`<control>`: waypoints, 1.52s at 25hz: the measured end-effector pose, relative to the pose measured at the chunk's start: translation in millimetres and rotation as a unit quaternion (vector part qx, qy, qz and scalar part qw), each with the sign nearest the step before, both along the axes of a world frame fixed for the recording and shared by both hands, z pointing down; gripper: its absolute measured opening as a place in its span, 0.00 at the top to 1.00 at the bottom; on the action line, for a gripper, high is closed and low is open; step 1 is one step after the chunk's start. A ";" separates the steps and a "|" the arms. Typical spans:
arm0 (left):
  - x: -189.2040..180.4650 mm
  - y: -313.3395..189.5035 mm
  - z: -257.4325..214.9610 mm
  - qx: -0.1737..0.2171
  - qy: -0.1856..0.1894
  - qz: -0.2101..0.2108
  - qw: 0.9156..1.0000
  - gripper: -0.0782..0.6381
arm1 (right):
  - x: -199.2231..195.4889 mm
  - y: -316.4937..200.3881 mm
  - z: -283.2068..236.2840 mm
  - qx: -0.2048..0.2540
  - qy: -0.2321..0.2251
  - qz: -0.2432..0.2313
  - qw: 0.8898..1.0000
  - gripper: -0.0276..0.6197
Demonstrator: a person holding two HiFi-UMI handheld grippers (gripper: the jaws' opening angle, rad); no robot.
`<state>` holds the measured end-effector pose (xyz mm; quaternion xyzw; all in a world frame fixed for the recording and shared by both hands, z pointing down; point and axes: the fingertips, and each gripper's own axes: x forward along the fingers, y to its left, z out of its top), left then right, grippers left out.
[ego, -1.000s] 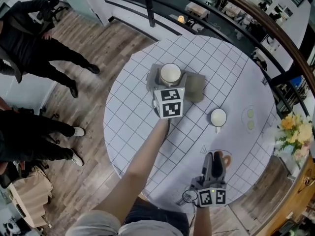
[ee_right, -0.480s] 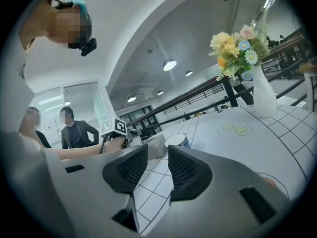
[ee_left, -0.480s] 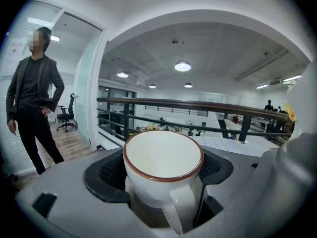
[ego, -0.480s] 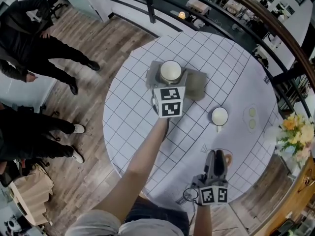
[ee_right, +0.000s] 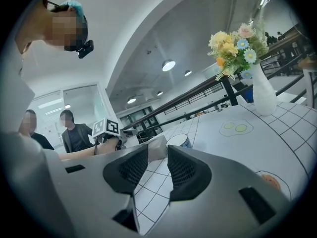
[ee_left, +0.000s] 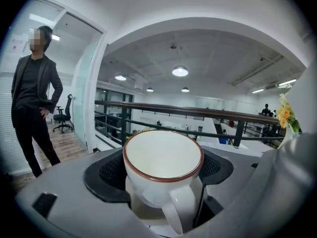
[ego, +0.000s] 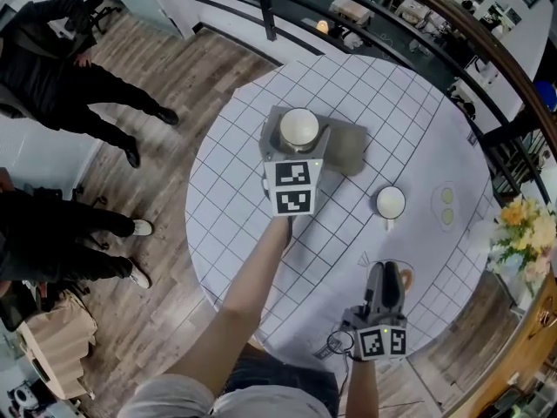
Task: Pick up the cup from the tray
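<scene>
Left tongs (ee_left: 162,169) clamped on cup (ee_left: 163,152), over grey tray (ego: 346,146)

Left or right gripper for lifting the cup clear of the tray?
Left. The left gripper is shut on the cup at the tray; the right gripper is empty, jaws apart, at the near edge of the table.

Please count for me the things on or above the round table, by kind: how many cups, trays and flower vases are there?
Cups: 2 (held cup in the left claw above the tray; second cup standing on the table)
Trays: 1
Vases with flowers: 1
Total: 4
</scene>
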<state>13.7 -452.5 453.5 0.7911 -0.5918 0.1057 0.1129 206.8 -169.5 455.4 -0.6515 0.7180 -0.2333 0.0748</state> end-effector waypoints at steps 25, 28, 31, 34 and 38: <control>-11.6 128.9 13.5 -0.012 -0.004 0.066 0.998 0.31 | -21.7 33.5 -14.2 0.015 0.000 -0.011 1.000 0.81; -8.8 133.3 29.2 -0.023 -0.010 0.069 0.997 0.31 | -20.9 37.4 -10.7 0.008 0.000 -0.008 1.000 0.82; -5.3 134.3 44.2 -0.033 -0.015 0.074 0.997 0.31 | -19.7 38.8 -7.7 0.004 0.001 -0.006 1.000 0.82; -2.1 134.7 58.4 -0.043 -0.017 0.076 0.996 0.31 | -18.2 41.1 -4.8 0.001 0.000 -0.002 1.000 0.82; 0.1 133.4 71.2 -0.054 -0.018 0.074 0.996 0.31 | -19.4 42.5 -0.7 -0.005 -0.001 -0.003 1.000 0.82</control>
